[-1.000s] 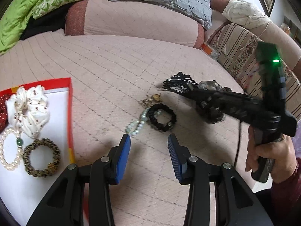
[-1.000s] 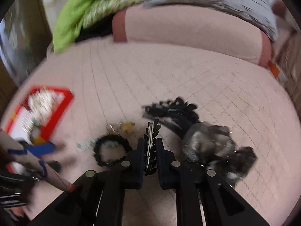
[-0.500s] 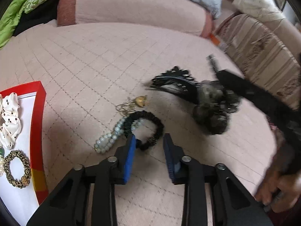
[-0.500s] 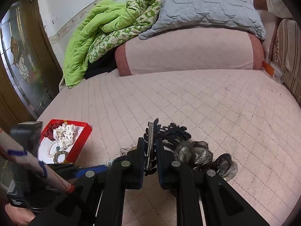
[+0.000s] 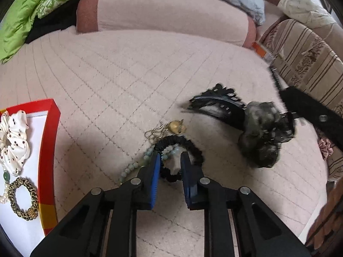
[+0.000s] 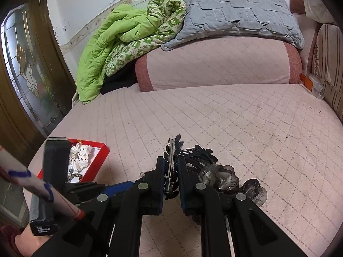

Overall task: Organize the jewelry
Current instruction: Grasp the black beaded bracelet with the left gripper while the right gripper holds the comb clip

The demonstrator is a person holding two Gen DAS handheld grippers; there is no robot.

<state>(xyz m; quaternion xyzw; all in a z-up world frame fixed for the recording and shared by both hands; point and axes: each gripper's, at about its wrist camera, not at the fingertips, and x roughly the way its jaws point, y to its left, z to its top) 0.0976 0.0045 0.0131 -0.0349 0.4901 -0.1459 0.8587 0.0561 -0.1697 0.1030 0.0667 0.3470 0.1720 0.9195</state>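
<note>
- Left gripper [image 5: 170, 160] is low over the pink bedcover [image 5: 128, 81], jaws closing around the near rim of the black hair tie [image 5: 182, 150], pads not yet pressing it
- Right gripper [image 6: 170, 167] is pinched on a leaf hair clip [image 6: 171, 160], its long axis pointing away, up from the jaws
- Red tray [image 5: 50, 150] lies left

Black coiled hair tie [image 5: 184, 143] flat on bed, overlapping pale green bead bracelet [image 5: 137, 165]; gold pendant chain [image 5: 169, 128] at its 12 o'clock, black comb clip [image 5: 218, 105] at 2.
</note>
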